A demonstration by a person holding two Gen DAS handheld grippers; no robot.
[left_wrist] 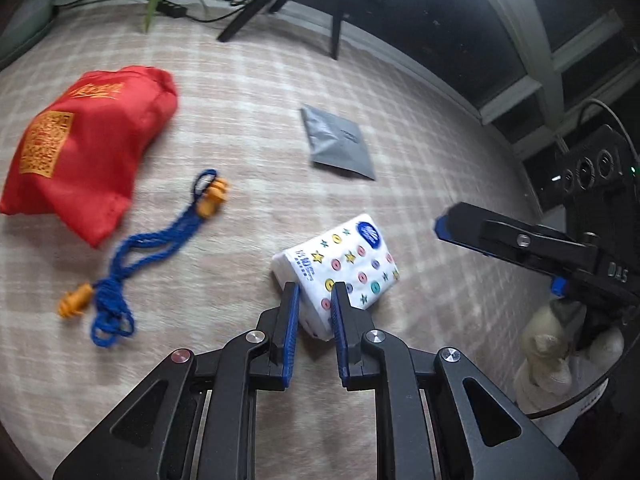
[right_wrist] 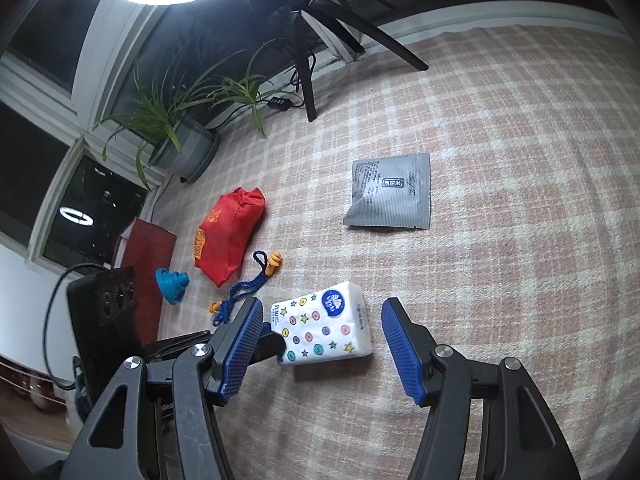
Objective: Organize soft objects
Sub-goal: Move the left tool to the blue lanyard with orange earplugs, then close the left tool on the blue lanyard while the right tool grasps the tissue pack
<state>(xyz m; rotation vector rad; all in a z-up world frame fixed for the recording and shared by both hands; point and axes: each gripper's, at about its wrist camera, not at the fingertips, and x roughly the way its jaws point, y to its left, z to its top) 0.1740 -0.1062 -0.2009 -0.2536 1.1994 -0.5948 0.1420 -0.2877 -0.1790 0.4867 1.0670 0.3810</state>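
Observation:
My left gripper (left_wrist: 315,292) is shut on the near corner of a white tissue pack (left_wrist: 344,268) printed with coloured dots and stars, on the checked cloth. The pack also shows in the right wrist view (right_wrist: 322,330), with the left gripper's fingers (right_wrist: 268,346) at its left end. My right gripper (right_wrist: 320,320) is open and empty, its jaws wide apart just in front of the pack; it shows in the left wrist view (left_wrist: 480,232) at the right. A red cloth bag (left_wrist: 84,152) (right_wrist: 230,236), blue-corded orange earplugs (left_wrist: 156,240) (right_wrist: 248,286) and a grey sachet (left_wrist: 338,142) (right_wrist: 390,192) lie around.
A blue collapsible funnel (right_wrist: 173,283) lies left of the bag. A potted plant (right_wrist: 176,128), tripod legs (right_wrist: 320,40) and cables stand at the cloth's far edge. A black box (right_wrist: 102,320) and a pale figurine (left_wrist: 548,356) sit beside the grippers.

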